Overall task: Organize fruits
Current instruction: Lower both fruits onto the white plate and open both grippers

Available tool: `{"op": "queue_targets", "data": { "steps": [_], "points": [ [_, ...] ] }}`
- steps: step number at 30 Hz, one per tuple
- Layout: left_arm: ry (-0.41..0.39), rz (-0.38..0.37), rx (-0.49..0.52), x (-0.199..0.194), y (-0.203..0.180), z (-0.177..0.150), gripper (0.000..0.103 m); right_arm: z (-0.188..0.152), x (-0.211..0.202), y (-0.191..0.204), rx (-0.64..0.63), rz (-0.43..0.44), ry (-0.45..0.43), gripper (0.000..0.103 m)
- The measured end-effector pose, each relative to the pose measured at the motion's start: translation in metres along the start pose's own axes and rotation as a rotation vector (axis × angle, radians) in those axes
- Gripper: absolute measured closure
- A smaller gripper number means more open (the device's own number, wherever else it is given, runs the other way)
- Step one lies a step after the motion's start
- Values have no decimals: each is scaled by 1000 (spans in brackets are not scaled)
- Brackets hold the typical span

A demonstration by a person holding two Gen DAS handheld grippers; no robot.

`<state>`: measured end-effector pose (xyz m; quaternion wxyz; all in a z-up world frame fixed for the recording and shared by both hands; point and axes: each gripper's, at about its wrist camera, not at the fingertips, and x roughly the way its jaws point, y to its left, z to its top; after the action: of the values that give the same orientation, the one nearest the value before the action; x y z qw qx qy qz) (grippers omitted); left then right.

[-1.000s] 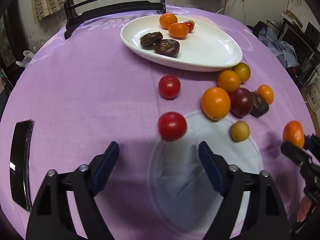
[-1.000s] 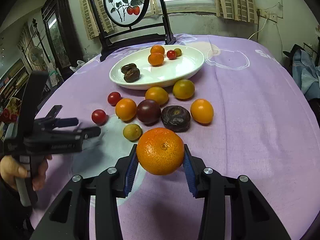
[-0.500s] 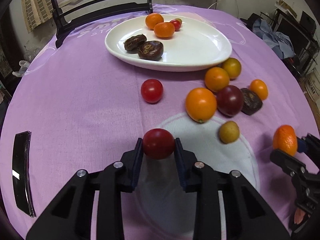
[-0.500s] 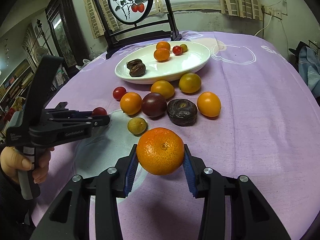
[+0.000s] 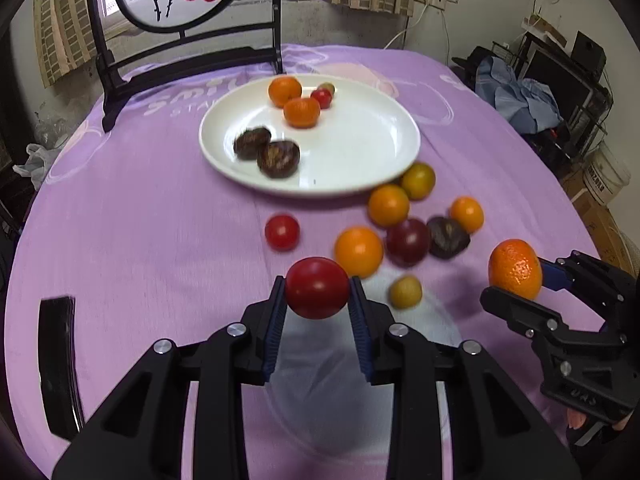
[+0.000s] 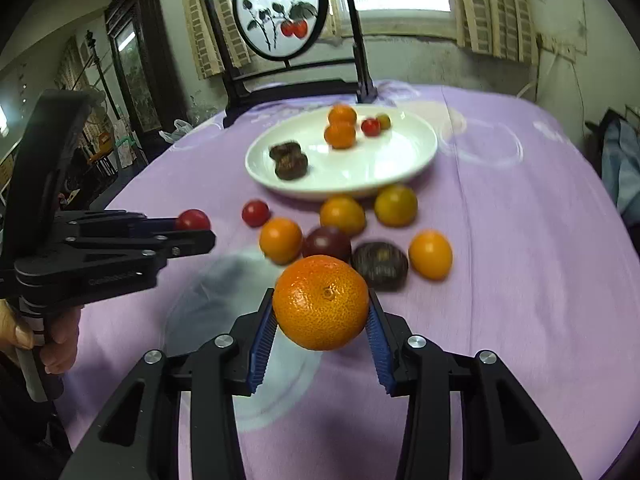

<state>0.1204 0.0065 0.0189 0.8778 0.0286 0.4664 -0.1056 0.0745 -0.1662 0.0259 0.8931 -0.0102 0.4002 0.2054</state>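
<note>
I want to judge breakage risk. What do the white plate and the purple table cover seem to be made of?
White plate: probably glazed ceramic; it looks smooth and glossy with a soft sheen, though plastic cannot be excluded. Purple table cover: woven fabric, matte, with fine wrinkles and faint printed white letters and rings.

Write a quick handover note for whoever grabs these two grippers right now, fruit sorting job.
Left gripper: shut on a red tomato, lifted off the cloth.
Right gripper: shut on a big orange, also in the air.
White plate: holds two small oranges, two tiny tomatoes and two dark fruits.
Left to do: place both held fruits, then clear the one red tomato and the cluster of loose fruit on the purple cloth beside the plate.
</note>
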Motion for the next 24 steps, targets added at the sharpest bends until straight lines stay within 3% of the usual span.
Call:
{"op": "queue_targets", "data": {
  "steps": [6,17,18,19,21,24],
  "points": [
    [-41,32,-56,25,10,57,73,49,22,-6,-8,-30,-63,59],
    [13,46,-138,100,19,115,73,88,110,-32,2,-104,74,59],
    [17,40,-146,106,18,119,68,88,113,-34,14,-102,85,57],
    [20,36,-154,110,18,122,55,88,115,-37,33,-85,80,53],
    [3,60,-165,112,18,126,44,86,108,-38,45,-88,47,41],
    [-14,76,-145,105,16,122,42,81,97,-36,19,-89,33,41]
  ]
}}
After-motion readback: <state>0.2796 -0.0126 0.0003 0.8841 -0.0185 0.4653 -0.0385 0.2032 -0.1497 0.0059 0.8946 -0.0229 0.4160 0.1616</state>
